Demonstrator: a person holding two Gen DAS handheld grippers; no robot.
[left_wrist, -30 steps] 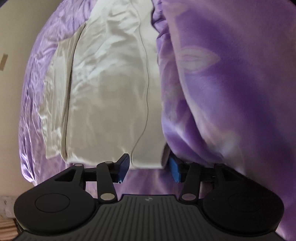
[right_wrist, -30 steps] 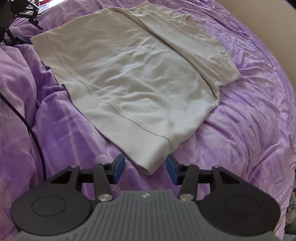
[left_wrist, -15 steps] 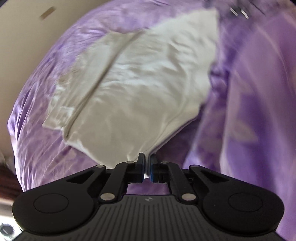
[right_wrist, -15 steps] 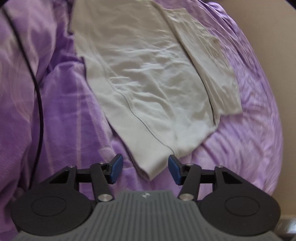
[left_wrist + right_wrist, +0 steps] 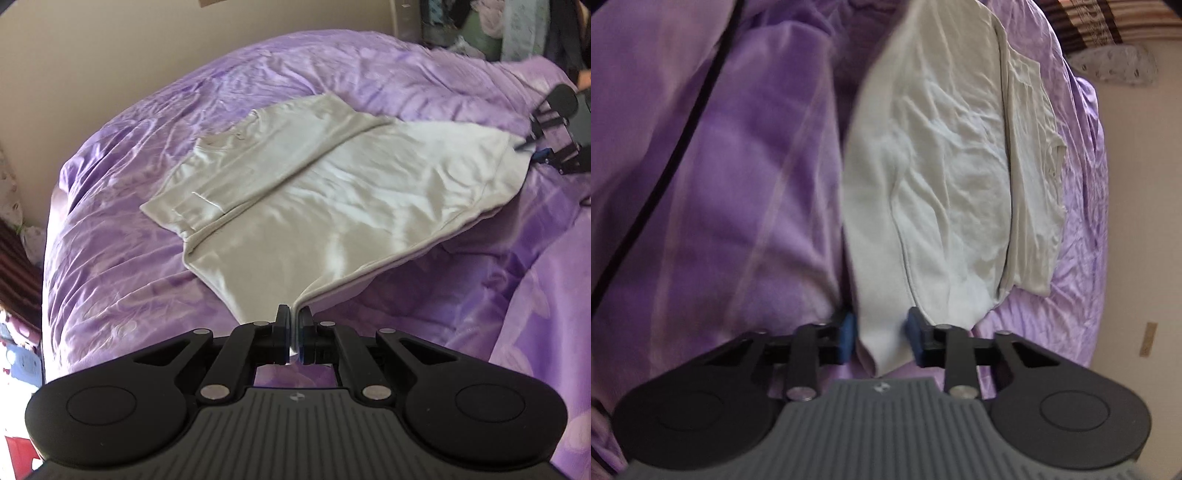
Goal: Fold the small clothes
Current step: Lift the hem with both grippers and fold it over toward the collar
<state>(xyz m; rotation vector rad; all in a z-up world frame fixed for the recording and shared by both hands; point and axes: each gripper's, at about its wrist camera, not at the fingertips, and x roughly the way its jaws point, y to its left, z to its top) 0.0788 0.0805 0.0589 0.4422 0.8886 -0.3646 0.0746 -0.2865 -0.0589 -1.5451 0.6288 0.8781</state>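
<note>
A pale grey shirt [image 5: 332, 199] lies on a purple bed cover [image 5: 129, 277], one side folded inward over the body. My left gripper [image 5: 293, 334] is shut on a corner of the hem and holds it raised off the bed, so the cloth stretches up toward the pads. In the right wrist view the shirt [image 5: 945, 155] runs away from my right gripper [image 5: 881, 338], whose jaws are closing with the other hem corner between the blue pads; the cloth there is not pinched. The left wrist view also shows the right gripper [image 5: 532, 149], at the shirt's far right corner.
A thick fold of purple duvet [image 5: 720, 166] rises left of the shirt, with a black cable [image 5: 683, 122] across it. A beige wall [image 5: 110, 62] borders the bed. Clutter and hanging clothes [image 5: 517, 29] stand at the back right.
The left gripper shut on the hem corner, rolled and lifted it off the bed. The right gripper rolled, moved down over the other corner, and its jaws narrowed around the cloth.
</note>
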